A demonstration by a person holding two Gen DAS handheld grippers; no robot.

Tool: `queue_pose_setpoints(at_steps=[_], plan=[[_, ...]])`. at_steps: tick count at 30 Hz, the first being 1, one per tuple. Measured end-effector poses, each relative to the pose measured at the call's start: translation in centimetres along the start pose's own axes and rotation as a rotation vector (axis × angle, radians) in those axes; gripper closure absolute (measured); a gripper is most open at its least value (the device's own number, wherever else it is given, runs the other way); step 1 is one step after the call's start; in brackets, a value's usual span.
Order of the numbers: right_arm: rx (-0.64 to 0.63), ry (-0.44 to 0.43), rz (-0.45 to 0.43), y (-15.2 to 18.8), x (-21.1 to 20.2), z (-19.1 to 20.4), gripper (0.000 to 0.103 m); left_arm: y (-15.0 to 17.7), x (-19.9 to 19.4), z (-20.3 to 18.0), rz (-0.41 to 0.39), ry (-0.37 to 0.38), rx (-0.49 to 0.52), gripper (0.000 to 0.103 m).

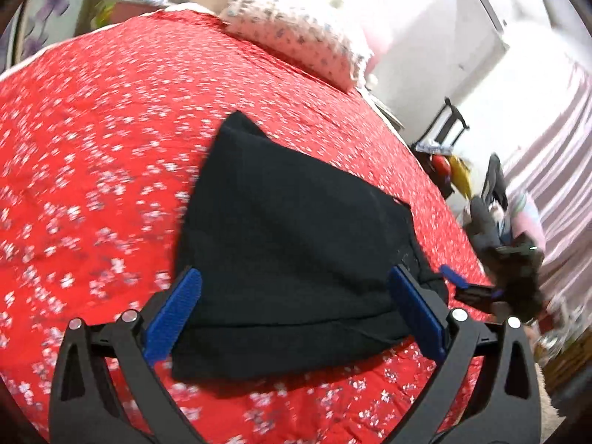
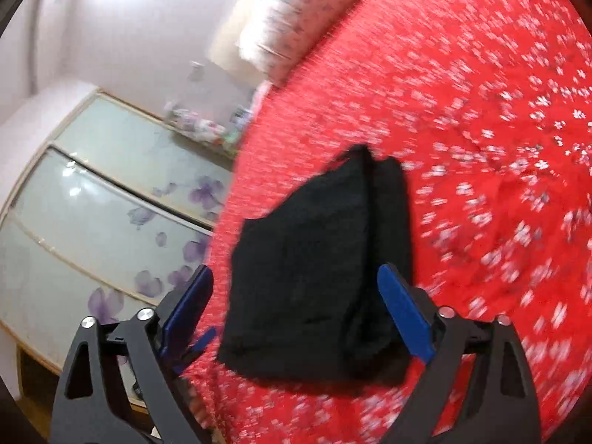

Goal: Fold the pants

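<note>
The black pants (image 1: 292,244) lie folded near the bed's (image 1: 92,148) edge, both hand-held grippers (image 1: 296,318) (image 2: 296,310) wide and empty, so probably only smoothing remains.

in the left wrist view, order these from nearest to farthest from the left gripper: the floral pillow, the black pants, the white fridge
1. black pants: right ahead of the left gripper, folded on the red bedspread.
2. floral pillow: at the far end of the bed, beyond the pants.
3. white fridge: off the bed, behind and right of the pillow.
</note>
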State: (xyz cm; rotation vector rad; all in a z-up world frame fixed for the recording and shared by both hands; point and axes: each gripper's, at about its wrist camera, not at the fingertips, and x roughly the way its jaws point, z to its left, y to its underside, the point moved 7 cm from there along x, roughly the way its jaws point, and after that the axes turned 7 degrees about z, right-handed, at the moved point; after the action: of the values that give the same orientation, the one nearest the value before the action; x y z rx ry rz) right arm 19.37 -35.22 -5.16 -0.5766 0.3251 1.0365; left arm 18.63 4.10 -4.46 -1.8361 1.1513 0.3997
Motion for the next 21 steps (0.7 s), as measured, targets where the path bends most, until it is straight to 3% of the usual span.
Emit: queue_pose_setpoints(at_steps=[6, 12, 14, 21], plan=[[0.04, 0.132, 0.062, -1.0, 2.3, -2.9, 0.019, 0.3, -0.4, 1.9, 0.029, 0.024, -0.049, 0.002], [-0.009, 0.104, 0.113, -0.1, 3.6, -2.5, 0.021, 0.2, -0.3, 2.0, 0.032, 0.041, -0.078, 0.002], [-0.048, 0.152, 0.127, 0.1, 4.1, -2.3, 0.021, 0.3, -0.3, 2.1, 0.035, 0.035, -0.081, 0.002], [-0.008, 0.123, 0.133, -0.6, 4.6, -2.9, 0.021, 0.3, -0.2, 2.9, 0.04, 0.03, -0.102, 0.002]])
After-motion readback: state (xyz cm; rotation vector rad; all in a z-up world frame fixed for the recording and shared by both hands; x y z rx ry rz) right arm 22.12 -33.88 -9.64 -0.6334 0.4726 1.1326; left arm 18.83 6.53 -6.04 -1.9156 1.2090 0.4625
